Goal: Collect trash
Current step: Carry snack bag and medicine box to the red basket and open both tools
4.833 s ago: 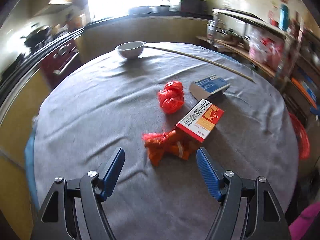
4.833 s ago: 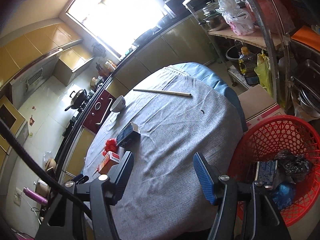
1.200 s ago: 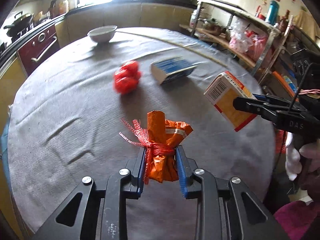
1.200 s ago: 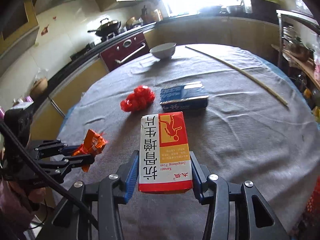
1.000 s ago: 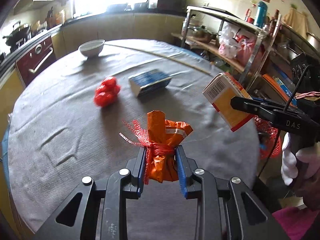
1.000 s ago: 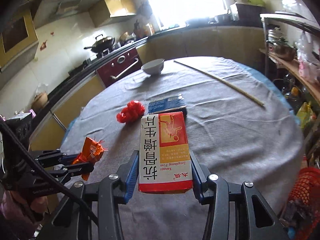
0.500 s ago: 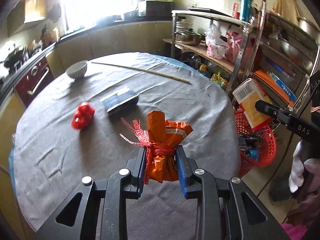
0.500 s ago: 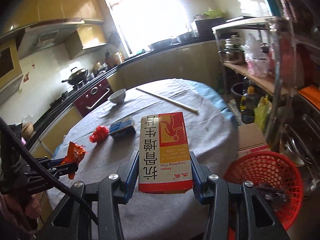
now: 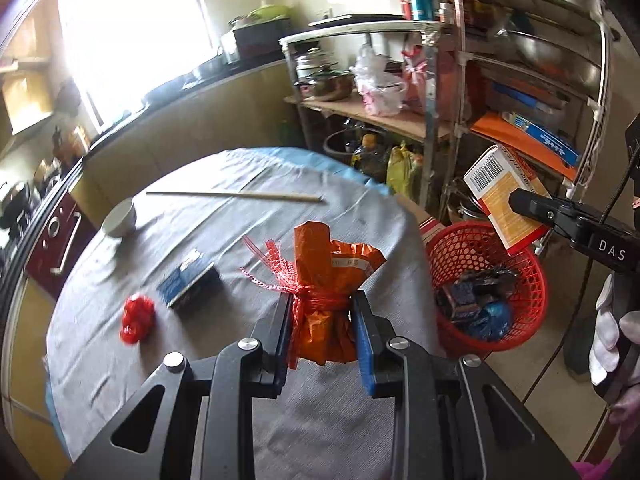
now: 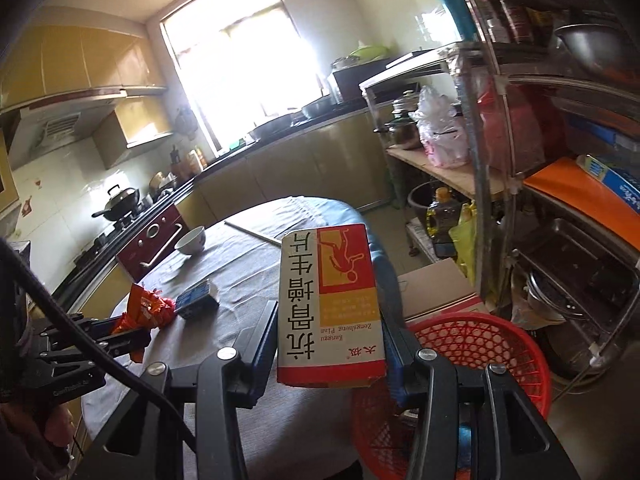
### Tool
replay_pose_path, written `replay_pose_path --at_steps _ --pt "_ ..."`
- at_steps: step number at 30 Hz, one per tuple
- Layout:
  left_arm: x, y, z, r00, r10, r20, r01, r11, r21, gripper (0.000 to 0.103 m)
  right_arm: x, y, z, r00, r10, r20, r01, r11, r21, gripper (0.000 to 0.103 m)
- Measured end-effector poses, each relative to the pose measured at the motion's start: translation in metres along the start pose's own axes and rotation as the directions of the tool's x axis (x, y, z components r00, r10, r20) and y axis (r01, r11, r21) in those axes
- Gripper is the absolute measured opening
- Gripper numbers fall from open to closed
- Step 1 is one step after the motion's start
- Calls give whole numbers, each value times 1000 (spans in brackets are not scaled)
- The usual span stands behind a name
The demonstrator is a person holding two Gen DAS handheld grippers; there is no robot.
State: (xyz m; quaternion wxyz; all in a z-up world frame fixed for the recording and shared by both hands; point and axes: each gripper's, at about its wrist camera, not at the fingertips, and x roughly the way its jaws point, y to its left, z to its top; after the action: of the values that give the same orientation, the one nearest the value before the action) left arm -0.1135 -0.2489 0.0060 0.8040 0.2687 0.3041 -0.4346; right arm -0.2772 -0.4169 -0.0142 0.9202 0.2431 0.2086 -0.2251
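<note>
Our left tongs (image 9: 322, 332) squeeze the orange wrapper (image 9: 328, 280); our right tongs (image 10: 332, 344) squeeze the box (image 10: 330, 304), near the red basket (image 9: 532, 280) at lower right. Two bits wait on the worktop (image 9: 224, 216).

Behind the red basket (image 9: 516, 320) the shelf's lower items were too dark to identify. The basket's contents (image 9: 476, 300) read only as dark wrappers and something blue. In the right wrist view the medicine box (image 10: 332, 304) and the gripper frame covered the basket's near left rim (image 10: 480, 344). Left of the basket, the blue box (image 9: 188, 280) on the table was motion-blurred, its print unreadable. The gloved hand (image 9: 612, 328) to the right of the basket was cut off by the picture's edge
</note>
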Motion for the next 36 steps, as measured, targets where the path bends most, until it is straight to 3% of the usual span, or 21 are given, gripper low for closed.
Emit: replay_pose_path --at_steps 18,30,36 --pt "4 -77 50 999 -19 48 11 985 173 30 -47 -74 7 992 -70 104 56 989 137 49" --pt "17 -104 58 999 -30 37 22 977 213 30 -56 -101 1 990 -82 115 59 979 197 49" --pt "26 -110 59 995 -93 21 86 976 202 30 -57 -114 -2 989 -96 115 68 972 226 49"
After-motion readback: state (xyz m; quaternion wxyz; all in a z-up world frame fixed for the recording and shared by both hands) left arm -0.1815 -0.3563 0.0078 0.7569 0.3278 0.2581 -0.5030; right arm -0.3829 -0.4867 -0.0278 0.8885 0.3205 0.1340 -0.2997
